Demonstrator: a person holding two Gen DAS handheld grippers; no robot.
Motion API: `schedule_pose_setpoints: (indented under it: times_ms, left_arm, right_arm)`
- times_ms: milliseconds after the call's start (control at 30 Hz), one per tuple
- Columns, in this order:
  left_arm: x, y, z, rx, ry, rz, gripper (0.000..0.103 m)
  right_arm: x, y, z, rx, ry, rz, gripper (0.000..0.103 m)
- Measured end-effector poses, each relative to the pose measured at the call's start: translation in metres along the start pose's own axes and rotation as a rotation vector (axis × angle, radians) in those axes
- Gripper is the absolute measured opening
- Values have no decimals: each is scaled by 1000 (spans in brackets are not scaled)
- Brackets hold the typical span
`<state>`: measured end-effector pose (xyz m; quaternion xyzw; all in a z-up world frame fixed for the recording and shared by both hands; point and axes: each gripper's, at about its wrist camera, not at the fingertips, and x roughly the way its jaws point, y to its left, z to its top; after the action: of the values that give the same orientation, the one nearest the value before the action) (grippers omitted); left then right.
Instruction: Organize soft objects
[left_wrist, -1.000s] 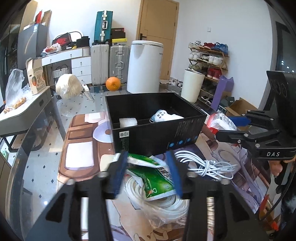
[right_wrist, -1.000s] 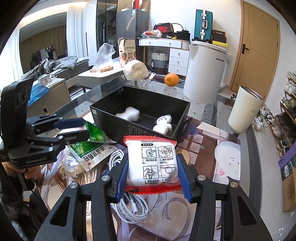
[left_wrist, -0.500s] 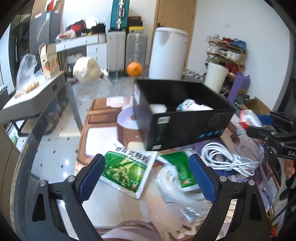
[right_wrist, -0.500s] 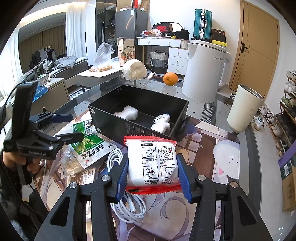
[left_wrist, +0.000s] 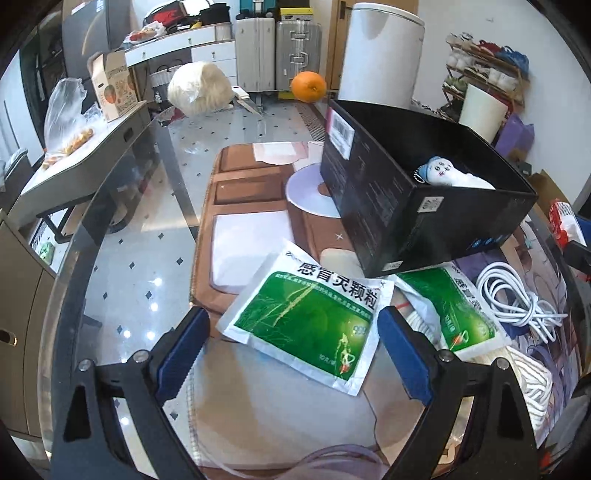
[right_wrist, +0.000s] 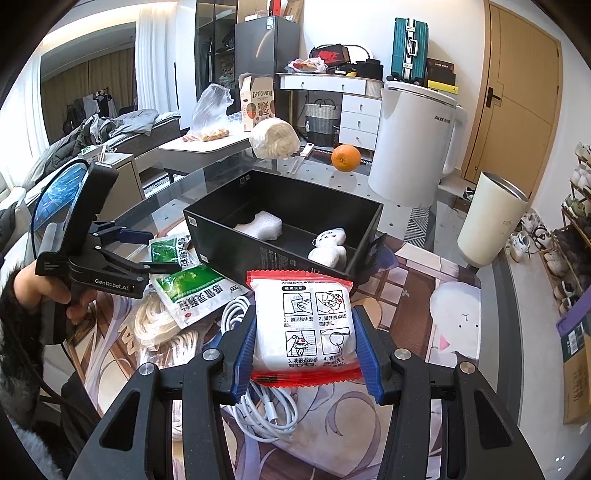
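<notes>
Glass-topped and cluttered, the bench (left_wrist: 155, 206) carries everything I'm sorting, with a printed mat over the part nearest me. My left claw (left_wrist: 291, 354) stands wide, its blue pads either side of a green medicine sachet (left_wrist: 306, 321) that lies flat near the bench's near edge; nothing is pinched, so I judge it's lined up for a pick. A second green sachet (left_wrist: 450, 314) lies just beside it, partly over a coil of white rope (left_wrist: 532, 376), with a white charging cable (left_wrist: 517, 299) next to that. My right claw (right_wrist: 304, 354) is clamped narrow on a red-edged white packet (right_wrist: 303, 325), held off the bench and facing the box, probably waiting its turn to go in. Beyond sits the black box (right_wrist: 236, 236), open-topped as the collecting place, already holding a white foam piece (right_wrist: 260, 225) and a small white plush toy (right_wrist: 328, 247). Farther, toward the far edge, an orange (right_wrist: 345, 157) rests on bare glass.
</notes>
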<state>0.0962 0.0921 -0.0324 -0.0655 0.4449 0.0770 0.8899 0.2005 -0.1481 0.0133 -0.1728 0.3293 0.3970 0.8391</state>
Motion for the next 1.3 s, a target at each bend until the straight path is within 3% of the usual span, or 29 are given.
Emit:
schedule_pose_setpoints:
  times_ms: [267, 333, 467, 600, 967, 1300]
  left_arm:
    - [2, -8, 2, 53, 8, -19, 93]
    - [2, -11, 2, 69, 9, -13, 89]
    - [-4, -17, 1, 104, -15, -38, 60]
    - [-10, -17, 1, 109, -33, -52, 48]
    - [-37, -8, -13, 64, -128, -82, 46]
    - [-79, -7, 0, 11, -300, -136, 47]
  right_arm:
    - [-1, 1, 0, -2, 0, 2, 49]
    - [-1, 2, 1, -3, -1, 2, 49]
    - [-2, 4, 1, -6, -6, 3, 49]
    - [-6, 7, 3, -15, -14, 2, 49]
    - [-13, 14, 8, -32, -40, -11, 49]
    - [-19, 16, 19, -42, -91, -34, 49]
